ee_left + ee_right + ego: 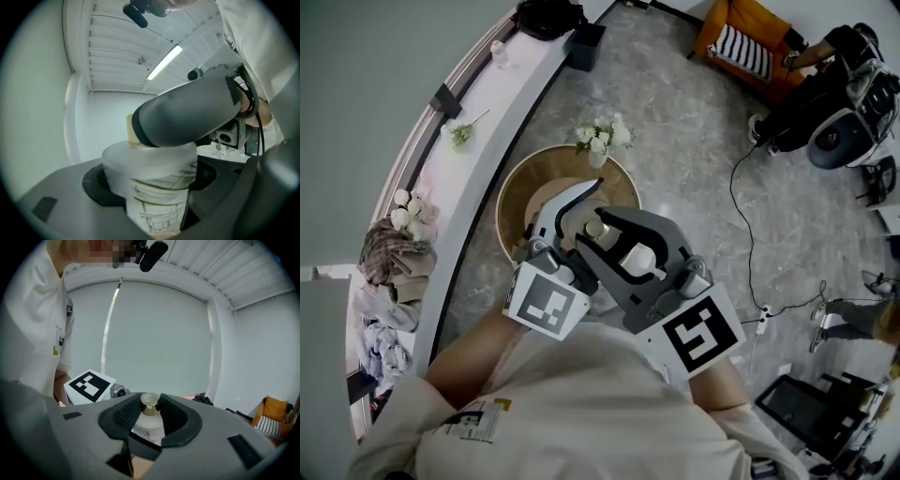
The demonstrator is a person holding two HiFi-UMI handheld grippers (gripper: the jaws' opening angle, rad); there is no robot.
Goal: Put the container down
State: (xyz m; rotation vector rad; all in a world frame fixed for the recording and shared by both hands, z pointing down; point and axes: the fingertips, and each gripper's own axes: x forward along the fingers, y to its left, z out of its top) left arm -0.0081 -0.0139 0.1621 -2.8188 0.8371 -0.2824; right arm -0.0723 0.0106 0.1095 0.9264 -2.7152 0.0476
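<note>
Pale shirt fills the bottom of the head view. Both forearms are bent in, with the grippers tight to the chest and marker cubes toward the camera. Left gripper clamps the body of the container, white with a line-drawn label, centre frame. Right gripper pinches its beige cap. Container is held in the air above a round wooden table with a flower vase. Grey marble floor; orange armchair upper right. Container base cut off; head view mostly hides it.
</note>
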